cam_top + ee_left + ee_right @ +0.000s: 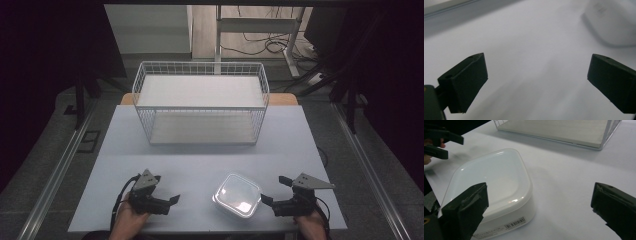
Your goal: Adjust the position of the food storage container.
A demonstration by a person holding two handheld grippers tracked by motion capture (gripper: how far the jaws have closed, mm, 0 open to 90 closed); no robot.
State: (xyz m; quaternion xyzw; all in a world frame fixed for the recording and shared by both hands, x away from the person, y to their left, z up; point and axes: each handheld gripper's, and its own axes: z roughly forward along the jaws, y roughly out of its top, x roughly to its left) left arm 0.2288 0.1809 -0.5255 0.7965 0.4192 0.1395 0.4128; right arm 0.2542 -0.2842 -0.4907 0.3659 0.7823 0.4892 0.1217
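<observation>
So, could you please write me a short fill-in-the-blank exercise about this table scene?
1. The white lidded plastic container lies on the table between the two ____.
2. The jaws of the left gripper stand ____.
3. The white wire basket stands at the table's ____ side, away from the person.
4. The container's lid is ____.

Missing words: grippers; open; far; on

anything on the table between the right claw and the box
Nothing visible. The right claw sits just beside the box, jaws open, with bare table between them. The left claw is on the box's other side, and the basket stands farther back.
</observation>
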